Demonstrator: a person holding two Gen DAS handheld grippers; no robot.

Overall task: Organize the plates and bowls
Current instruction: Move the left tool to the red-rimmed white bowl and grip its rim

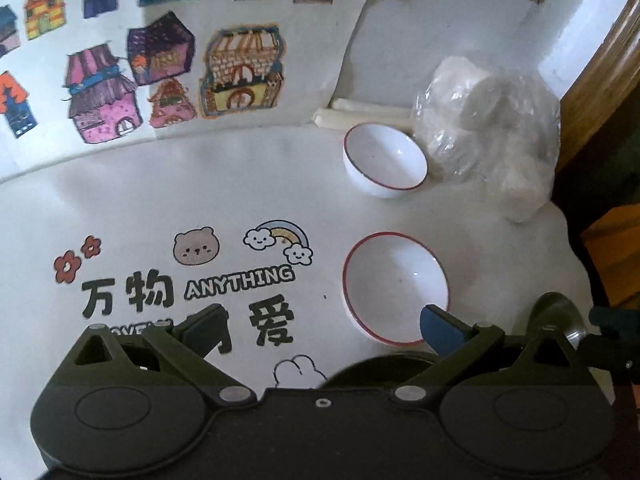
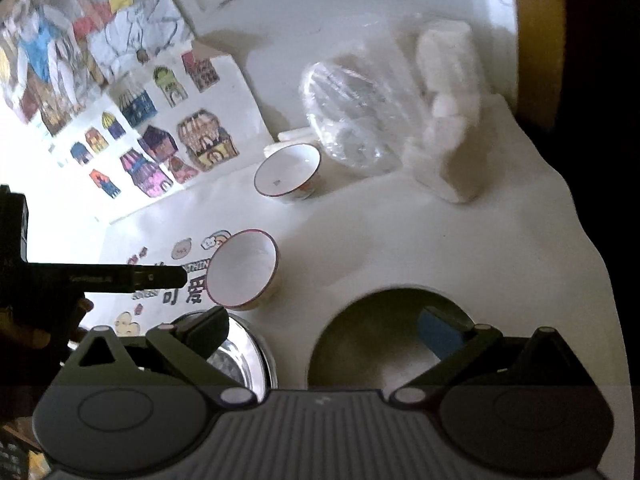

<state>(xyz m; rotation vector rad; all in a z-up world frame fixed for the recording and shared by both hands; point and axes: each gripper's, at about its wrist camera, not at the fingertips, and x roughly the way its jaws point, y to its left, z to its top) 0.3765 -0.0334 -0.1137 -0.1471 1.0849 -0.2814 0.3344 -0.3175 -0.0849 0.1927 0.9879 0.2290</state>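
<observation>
Two white bowls with red rims stand on the white table. The near bowl [image 1: 394,286] [image 2: 243,268] is just ahead of my left gripper's right finger. The far bowl [image 1: 384,160] [image 2: 288,172] stands further back by the wall. My left gripper [image 1: 324,330] is open and empty, low over the table. My right gripper [image 2: 324,330] is open and empty, hovering over a dark round plate [image 2: 380,336], which also shows as a dark edge in the left wrist view [image 1: 380,366]. A shiny metal bowl [image 2: 236,356] lies under the right gripper's left finger.
A clear plastic bag with white rolls [image 1: 488,136] [image 2: 360,120] lies at the back right. White candles [image 1: 360,114] lie by the wall. Children's drawings [image 1: 160,60] hang on the wall. The table edge [image 2: 592,240] runs along the right. The left gripper's body [image 2: 80,280] shows at the left.
</observation>
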